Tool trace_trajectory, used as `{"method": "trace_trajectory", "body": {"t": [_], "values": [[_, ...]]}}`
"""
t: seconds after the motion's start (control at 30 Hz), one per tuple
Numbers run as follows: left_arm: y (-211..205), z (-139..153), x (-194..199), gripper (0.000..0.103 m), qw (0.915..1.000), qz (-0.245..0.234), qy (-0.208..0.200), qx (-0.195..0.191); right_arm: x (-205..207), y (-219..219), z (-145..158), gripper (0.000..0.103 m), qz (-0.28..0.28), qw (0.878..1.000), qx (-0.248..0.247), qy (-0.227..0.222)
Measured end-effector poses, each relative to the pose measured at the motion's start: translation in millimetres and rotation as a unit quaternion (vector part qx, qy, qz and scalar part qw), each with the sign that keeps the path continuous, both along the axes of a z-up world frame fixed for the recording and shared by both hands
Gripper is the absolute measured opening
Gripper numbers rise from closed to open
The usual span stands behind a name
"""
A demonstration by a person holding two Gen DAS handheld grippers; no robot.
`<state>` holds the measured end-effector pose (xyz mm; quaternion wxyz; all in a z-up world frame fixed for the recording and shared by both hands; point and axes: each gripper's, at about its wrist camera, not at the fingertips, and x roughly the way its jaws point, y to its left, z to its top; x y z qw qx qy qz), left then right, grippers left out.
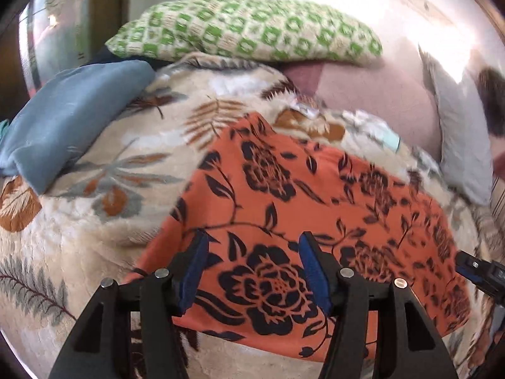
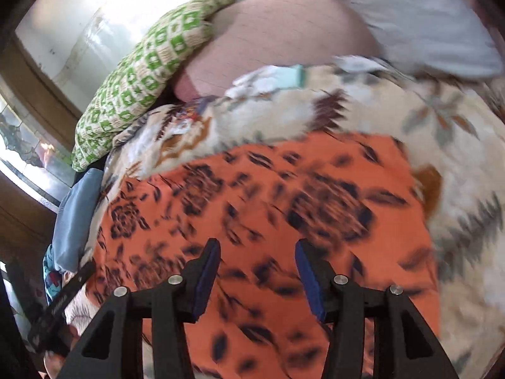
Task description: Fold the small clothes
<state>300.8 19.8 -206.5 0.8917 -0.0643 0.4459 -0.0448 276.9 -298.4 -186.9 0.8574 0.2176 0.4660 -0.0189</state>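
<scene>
You are looking at an orange cloth [image 1: 309, 189] carrying black flowers and leaves — lying on a cream blanket [image 1: 104, 145] showing grey and rust fronds. A pillow [image 1: 246, 28] is wearing green squares on beige — a plain blue cushion [image 1: 66, 117] is sitting beside it.

**What I could not make out**

In my right wrist view the orange floral cloth [image 2: 268, 208] was smeared by motion blur, its near edge cut off below. My left gripper [image 2: 60, 309] showed only as a dark sliver at the frame's edge, its jaws unreadable there.
</scene>
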Motion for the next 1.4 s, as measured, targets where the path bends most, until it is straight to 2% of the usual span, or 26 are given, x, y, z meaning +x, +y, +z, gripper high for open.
{"method": "trace_trajectory", "body": {"t": [0.1, 0.17, 0.23, 0.27, 0.37, 0.4, 0.5, 0.57, 0.63, 0.73, 0.8, 0.83, 0.9, 1.0, 1.1, 1.2, 1.27, 1.33, 1.4], "values": [[-8, -21, 7, 0.061, 0.9984, 0.000, 0.042, 0.037, -30, -18, -29, 0.053, -0.022, 0.999, 0.016, 0.031], [-13, -27, 9, 0.061, 0.9977, -0.003, 0.042, 0.053, -40, -25, -54, 0.054, -0.031, 0.998, 0.031, 0.043], [-20, -30, 9, 0.064, 0.9962, -0.013, 0.036, 0.078, -46, -23, -64, 0.055, -0.023, 0.999, 0.021, 0.013], [-25, -32, 10, 0.071, 0.9951, -0.021, 0.036, 0.089, -45, -21, -64, 0.063, -0.015, 1.000, 0.016, 0.008], [-35, -36, 12, 0.078, 0.9917, -0.031, 0.036, 0.120, -37, -14, -62, 0.084, 0.006, 1.000, 0.022, 0.016], [-36, -37, 14, 0.080, 0.9915, -0.030, 0.037, 0.121, -35, -10, -62, 0.088, 0.019, 1.000, 0.014, 0.020], [-39, -39, 17, 0.084, 0.9916, -0.024, 0.039, 0.121, -31, -1, -60, 0.089, 0.030, 0.999, -0.015, 0.032], [-42, -39, 15, 0.085, 0.9908, -0.020, 0.040, 0.128, -32, -2, -55, 0.089, 0.013, 0.999, -0.008, 0.031], [-45, -39, 13, 0.085, 0.9896, -0.017, 0.041, 0.137, -35, -5, -43, 0.087, 0.003, 1.000, -0.006, 0.010], [-44, -38, 16, 0.086, 0.9900, -0.007, 0.051, 0.131, -37, -4, -15, 0.086, -0.003, 0.997, -0.059, -0.043], [-45, -38, 16, 0.086, 0.9897, -0.004, 0.052, 0.133, -36, -5, -6, 0.085, -0.009, 0.995, -0.081, -0.058], [-45, -39, 16, 0.086, 0.9894, -0.003, 0.051, 0.136, -34, -10, -6, 0.084, -0.017, 0.995, -0.075, -0.057], [-46, -39, 15, 0.086, 0.9891, 0.003, 0.047, 0.140, -28, -19, -12, 0.064, -0.028, 0.997, -0.050, -0.044], [-49, -42, 11, 0.087, 0.9877, 0.007, 0.035, 0.152, -10, -28, -29, 0.054, -0.034, 0.999, -0.037, -0.006], [-49, -37, 11, 0.087, 0.9878, 0.010, 0.029, 0.153, -1, -35, -49, 0.054, -0.026, 0.999, -0.027, 0.029], [-45, -26, 8, 0.086, 0.9895, 0.015, 0.006, 0.143, 6, -33, -50, 0.054, -0.020, 0.999, -0.037, 0.027], [-45, -15, 1, 0.086, 0.9868, 0.017, -0.029, 0.159, 1, -35, -46, 0.054, -0.029, 0.999, -0.031, 0.019], [-43, -7, -8, 0.086, 0.9859, 0.021, -0.046, 0.160, -8, -33, -34, 0.054, -0.029, 0.999, -0.046, -0.003], [-38, -9, -13, 0.087, 0.9892, 0.021, -0.025, 0.143, -17, -30, -26, 0.054, -0.027, 0.998, -0.044, -0.018]]}}
